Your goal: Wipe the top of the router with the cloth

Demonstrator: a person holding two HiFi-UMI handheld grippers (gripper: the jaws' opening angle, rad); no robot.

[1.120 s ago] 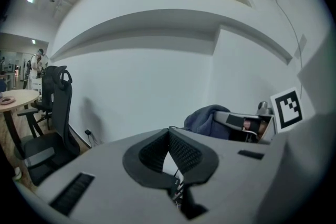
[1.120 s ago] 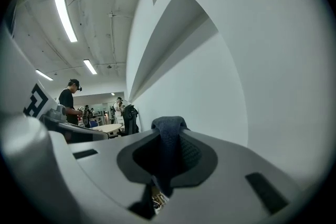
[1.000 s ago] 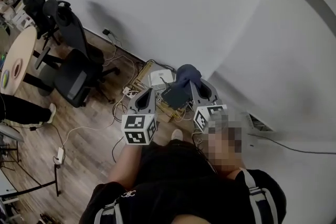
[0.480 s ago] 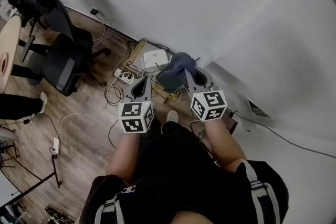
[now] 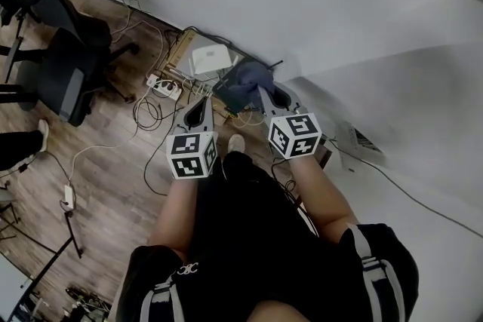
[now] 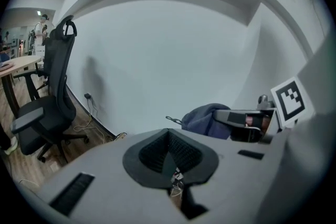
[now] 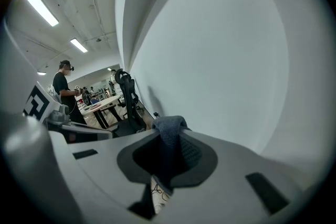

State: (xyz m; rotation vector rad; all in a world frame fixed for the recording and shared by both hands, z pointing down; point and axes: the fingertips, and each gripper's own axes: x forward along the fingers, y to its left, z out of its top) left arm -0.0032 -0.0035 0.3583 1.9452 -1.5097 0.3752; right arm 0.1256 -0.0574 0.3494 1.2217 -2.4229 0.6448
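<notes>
While the right gripper clamps tight on the blue cloth, bunched over the dark router on the floor just ahead of it, the left gripper hangs closed, empty and farther off.

Cloth over the router, both at the far edge of the floor, against the wall; white box just left of them along the same edge. Power strip on the floor left of the router; office chair well off toward the floor's left edge.
</notes>
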